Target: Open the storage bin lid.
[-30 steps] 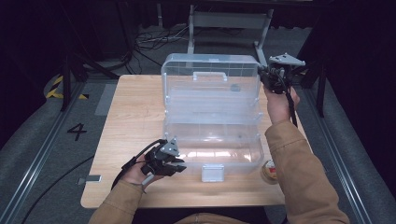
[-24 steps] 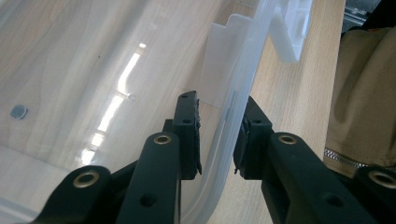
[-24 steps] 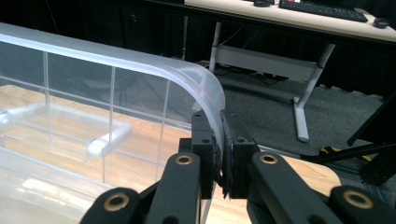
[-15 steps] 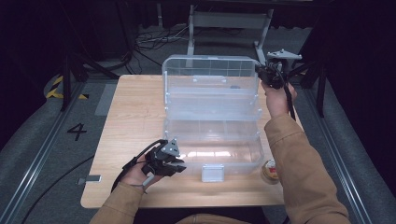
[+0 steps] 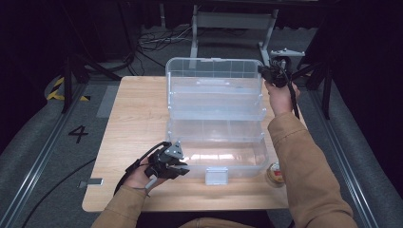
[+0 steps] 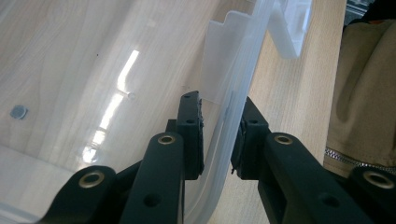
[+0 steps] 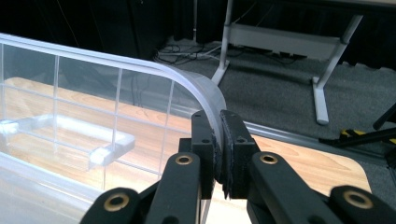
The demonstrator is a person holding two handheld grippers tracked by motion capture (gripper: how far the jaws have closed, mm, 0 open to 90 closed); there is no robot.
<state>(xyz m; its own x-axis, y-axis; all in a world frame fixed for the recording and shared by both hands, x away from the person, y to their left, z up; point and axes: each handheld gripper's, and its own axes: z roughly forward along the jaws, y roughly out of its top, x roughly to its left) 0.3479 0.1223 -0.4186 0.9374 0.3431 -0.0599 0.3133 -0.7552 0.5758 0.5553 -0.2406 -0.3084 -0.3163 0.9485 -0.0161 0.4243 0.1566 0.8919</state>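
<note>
right gripper (image 5: 272,72) at 1 o'clock, arm stretched out, pinching raised lid (image 5: 214,71) corner, left gripper (image 5: 177,167) at 7 o'clock, jaws just closing around clear box (image 5: 216,156) front wall, pads not pressing

One clear plastic box (image 5: 216,118), one small round jar (image 5: 275,173) — both on one wooden table (image 5: 128,123).
</note>
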